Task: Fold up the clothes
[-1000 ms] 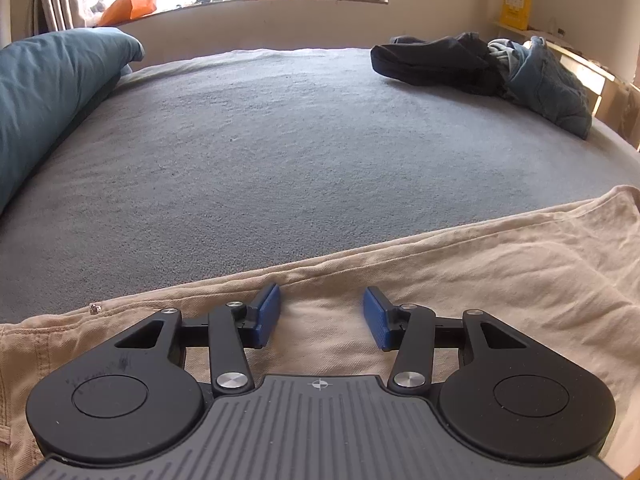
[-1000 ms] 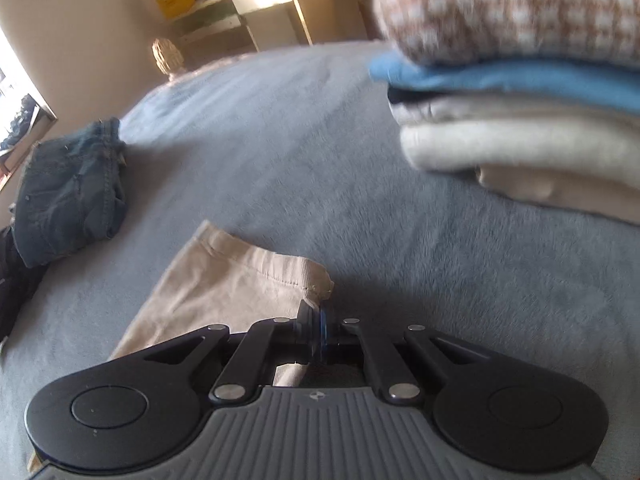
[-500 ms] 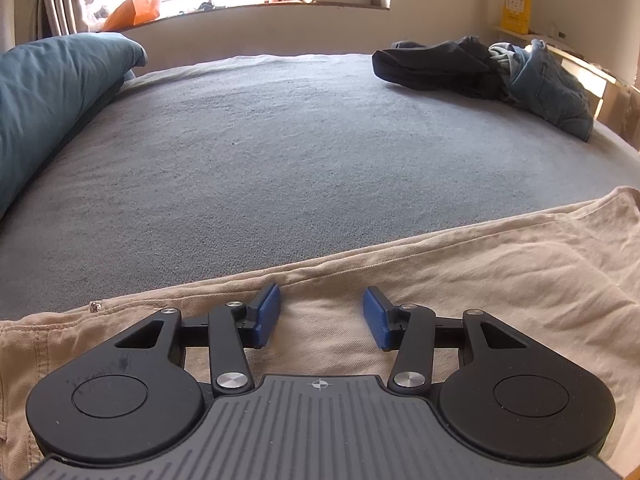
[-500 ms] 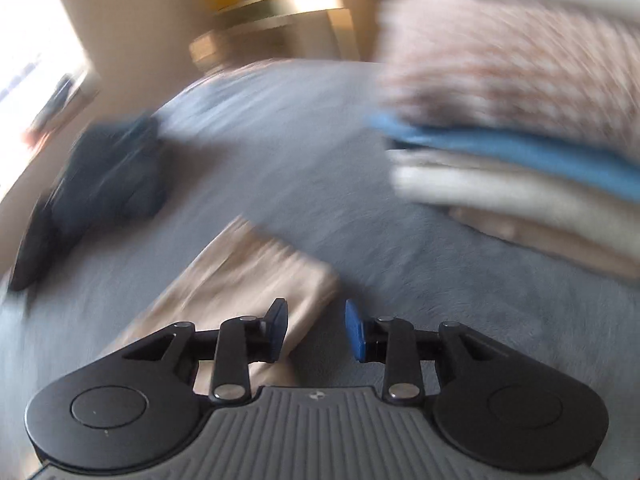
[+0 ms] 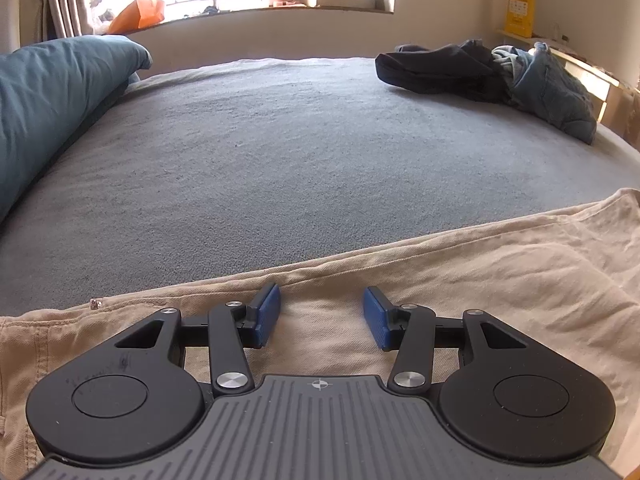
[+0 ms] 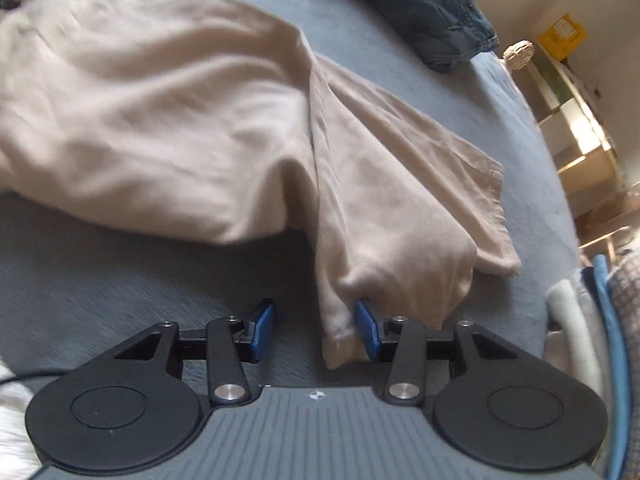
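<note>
2 claws apart, left claw point(image 5: 320, 314) over beige trousers point(image 5: 460, 280), right claw point(image 6: 316, 330) beside a fold.

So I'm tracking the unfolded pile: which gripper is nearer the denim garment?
Cannot tell. The left gripper sees the denim garment far across the bed; the right gripper sees it beyond the beige trousers.
</note>
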Motion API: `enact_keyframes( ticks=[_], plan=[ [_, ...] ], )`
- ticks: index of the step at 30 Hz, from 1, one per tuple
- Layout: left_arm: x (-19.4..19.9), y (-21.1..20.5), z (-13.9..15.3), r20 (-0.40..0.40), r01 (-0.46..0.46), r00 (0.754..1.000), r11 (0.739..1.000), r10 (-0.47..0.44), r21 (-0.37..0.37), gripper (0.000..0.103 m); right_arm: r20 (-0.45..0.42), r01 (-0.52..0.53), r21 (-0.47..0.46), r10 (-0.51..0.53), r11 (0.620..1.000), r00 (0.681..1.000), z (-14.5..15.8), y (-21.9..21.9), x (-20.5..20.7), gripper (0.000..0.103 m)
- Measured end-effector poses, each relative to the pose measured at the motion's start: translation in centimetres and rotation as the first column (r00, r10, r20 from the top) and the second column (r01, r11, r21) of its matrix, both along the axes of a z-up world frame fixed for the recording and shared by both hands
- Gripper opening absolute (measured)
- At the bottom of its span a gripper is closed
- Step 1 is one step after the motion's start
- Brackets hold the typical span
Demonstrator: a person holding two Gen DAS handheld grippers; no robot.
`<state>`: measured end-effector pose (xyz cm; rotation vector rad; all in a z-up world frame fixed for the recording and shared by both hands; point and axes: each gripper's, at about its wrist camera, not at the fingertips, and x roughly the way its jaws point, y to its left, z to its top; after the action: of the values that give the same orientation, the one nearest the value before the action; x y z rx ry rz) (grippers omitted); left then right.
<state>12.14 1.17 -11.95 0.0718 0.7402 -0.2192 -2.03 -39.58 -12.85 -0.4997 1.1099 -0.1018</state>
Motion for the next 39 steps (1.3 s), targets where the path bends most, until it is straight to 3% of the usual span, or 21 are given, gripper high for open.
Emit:
enact_keyframes(
  ticks=[1,2,7,11,18,23,28,39],
  plan=[
    [0.0,0.0,0.0,0.002,0.0,1.0,1.0,0.0,0.002,0.047,0.022,0.018,-0.003,-0.018,1.0,1.0,0.2,-0.4,-0.2,0.013],
    [0.0,0.0,0.0,0.003,0.001,1.0,1.0,-0.001,0.003,0.047,0.046,0.042,-0.01,-0.041,0.999,0.998,0.7,-0.8,-0.3,0.004],
    [-0.1,-0.2,0.0,0.011,0.002,1.0,1.0,-0.002,0.013,0.047,0.185,0.125,-0.083,-0.108,0.989,0.977,4.3,-3.1,-0.3,0.004],
    [-0.1,-0.2,-0.1,0.019,0.004,1.0,1.0,-0.004,0.023,0.048,0.263,0.18,-0.13,-0.141,0.975,0.954,7.7,-6.2,2.2,0.004],
    [-0.2,-0.3,-0.1,0.024,0.008,1.0,1.0,-0.009,0.03,0.048,0.226,0.157,-0.218,-0.107,0.963,0.968,9.8,-10.3,9.5,0.004],
    [-0.2,-0.3,-0.1,0.027,0.012,1.0,0.999,-0.013,0.031,0.048,0.137,0.113,-0.218,-0.084,0.969,0.987,9.1,-11.6,14.1,0.004],
    [-0.2,-0.3,-0.1,0.03,0.022,0.999,0.999,-0.023,0.036,0.048,0.047,0.084,-0.233,-0.075,0.969,0.996,6.4,-12.5,17.2,0.004],
    [-0.3,-0.4,-0.3,0.037,0.037,0.999,0.998,-0.039,0.056,0.048,-0.013,0.096,-0.212,-0.101,0.973,0.995,-0.3,-14.2,21.1,0.004]
  ],
)
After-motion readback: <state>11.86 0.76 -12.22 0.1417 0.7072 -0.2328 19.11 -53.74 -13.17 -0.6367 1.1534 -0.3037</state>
